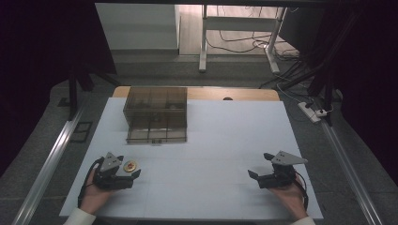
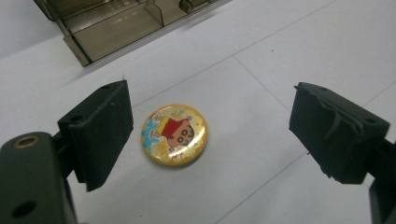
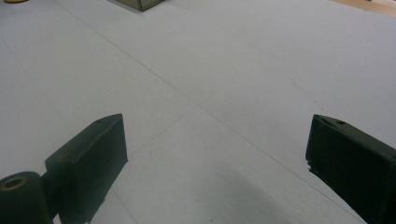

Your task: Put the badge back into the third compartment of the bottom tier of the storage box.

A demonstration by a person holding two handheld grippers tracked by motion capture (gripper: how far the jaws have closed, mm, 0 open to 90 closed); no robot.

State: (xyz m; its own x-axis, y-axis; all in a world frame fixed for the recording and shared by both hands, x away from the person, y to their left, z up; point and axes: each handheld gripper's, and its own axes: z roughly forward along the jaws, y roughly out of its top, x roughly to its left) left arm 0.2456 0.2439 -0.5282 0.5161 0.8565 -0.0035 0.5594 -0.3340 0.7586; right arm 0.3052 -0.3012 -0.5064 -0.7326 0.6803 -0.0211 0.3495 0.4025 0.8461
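The round badge (image 2: 173, 135) lies flat on the white table (image 1: 211, 140), face up, its yellow rim ringing a cartoon figure in a red shirt. It sits between the two black jaws of my left gripper (image 2: 205, 135), closer to the jaw on the left of the left gripper view, just beside that pad without touching it; the other jaw stands well clear of it. The jaws are spread wide with nothing clamped. From the high view the badge (image 1: 130, 165) shows as a small yellow disc at the near left of the table, right at the tips of my left gripper (image 1: 130, 167), which my left hand (image 1: 94, 197) holds low over the surface. Beyond it, toward the far side of the table, stands a smoky transparent box (image 1: 156, 114) divided into compartments, its front edge also visible at the top of the left gripper view. My right gripper (image 1: 261, 167) is well apart at the near right, held in my right hand (image 1: 291, 197), its jaws likewise spread wide over bare table with nothing between them.
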